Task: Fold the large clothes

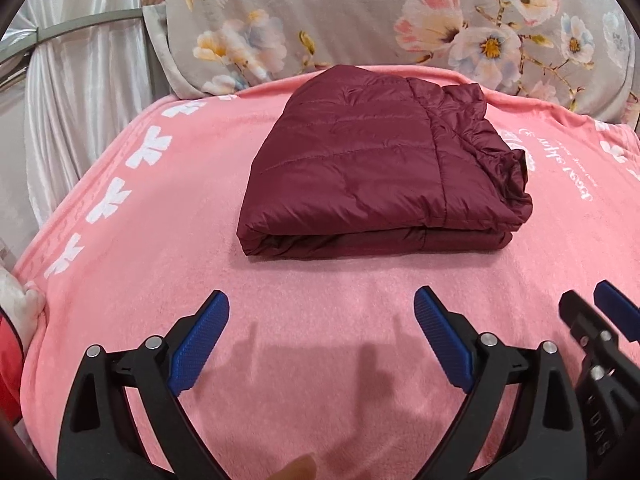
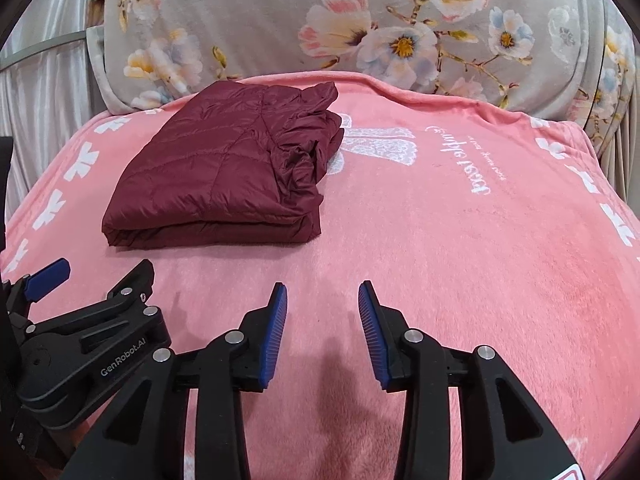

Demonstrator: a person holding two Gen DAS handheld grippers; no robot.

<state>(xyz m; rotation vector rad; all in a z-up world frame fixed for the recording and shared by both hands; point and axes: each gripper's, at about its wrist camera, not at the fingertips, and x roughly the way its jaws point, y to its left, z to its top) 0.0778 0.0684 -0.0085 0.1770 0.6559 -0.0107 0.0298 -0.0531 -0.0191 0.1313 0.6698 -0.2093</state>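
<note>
Left tongs (image 1: 322,312) wide, right tongs (image 2: 323,300) narrower (both empty); folded jacket (image 1: 372,164) ahead, apparently untouched.

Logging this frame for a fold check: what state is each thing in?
jacket: folded into a flat bundle, lying on the blanket, untouched.
pink blanket: spread flat over the bed.
left hand-held gripper: open wide, holding nothing.
right hand-held gripper: open, holding nothing.
floral pillow: propped behind the blanket.

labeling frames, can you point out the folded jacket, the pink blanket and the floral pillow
folded jacket (image 1: 352,160), left wrist view, middle of its quilted top panel
pink blanket (image 2: 460,248), right wrist view, bare patch right of the jacket
floral pillow (image 2: 280,20), right wrist view, plain grey area
</note>
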